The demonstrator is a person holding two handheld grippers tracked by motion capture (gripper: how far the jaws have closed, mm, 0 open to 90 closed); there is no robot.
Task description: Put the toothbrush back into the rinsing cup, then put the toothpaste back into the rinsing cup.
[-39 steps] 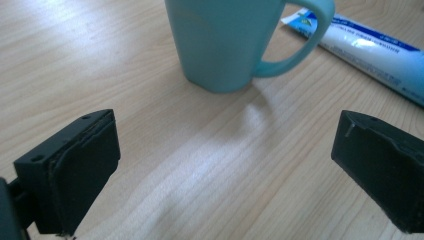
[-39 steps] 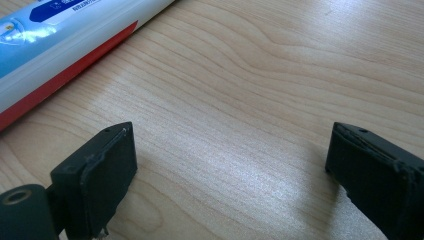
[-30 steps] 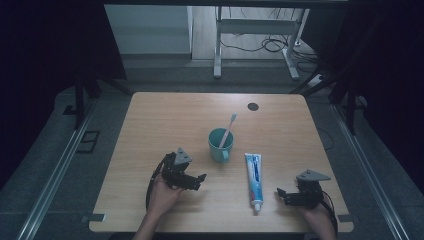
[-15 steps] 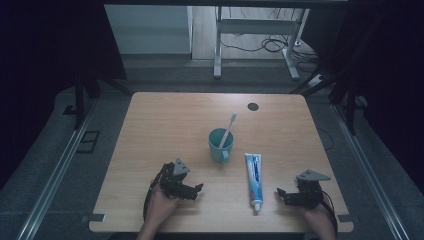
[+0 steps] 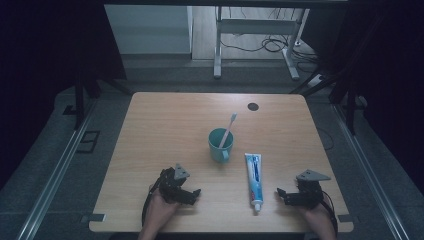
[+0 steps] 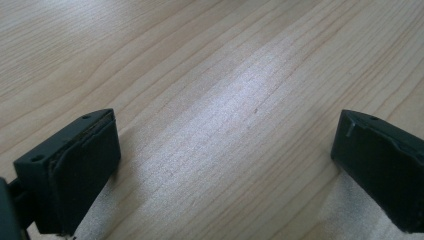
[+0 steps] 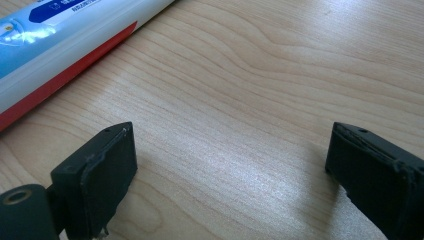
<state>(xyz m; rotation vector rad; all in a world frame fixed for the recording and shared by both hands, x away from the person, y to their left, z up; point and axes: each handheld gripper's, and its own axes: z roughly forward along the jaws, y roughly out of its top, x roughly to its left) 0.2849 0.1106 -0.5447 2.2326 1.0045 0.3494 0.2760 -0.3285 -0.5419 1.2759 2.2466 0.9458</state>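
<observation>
On the wooden bench [image 5: 165, 125] a teal cup [image 5: 220, 145] stands near the middle, and a white toothbrush [image 5: 228, 129] leans inside it, its head pointing toward 1 o'clock. A tube of toothpaste [image 5: 254, 179] lies flat just beside the cup, at about 4 o'clock from it. The tube runs from 12 to 6 o'clock, with its cap at the near end. A small dark round spot [image 5: 253, 106] sits on the bench far back, at about 1 o'clock from the cup.

The left claw [image 5: 192, 195] rests low near the front edge of the bench, at about 7 o'clock from the cup, well apart from it. In the left gripper view the left claw [image 6: 225, 165] is wide open, with only bare wood between the two black jaws. It holds nothing.

The right claw [image 5: 281, 194] is at about 5 o'clock from the cup, near the cap end of the tube. In the right gripper view the right claw [image 7: 230, 170] is wide open too and holds nothing. The toothpaste [image 7: 65, 37] lies at about 10 o'clock from it, close but not touching the jaws.
</observation>
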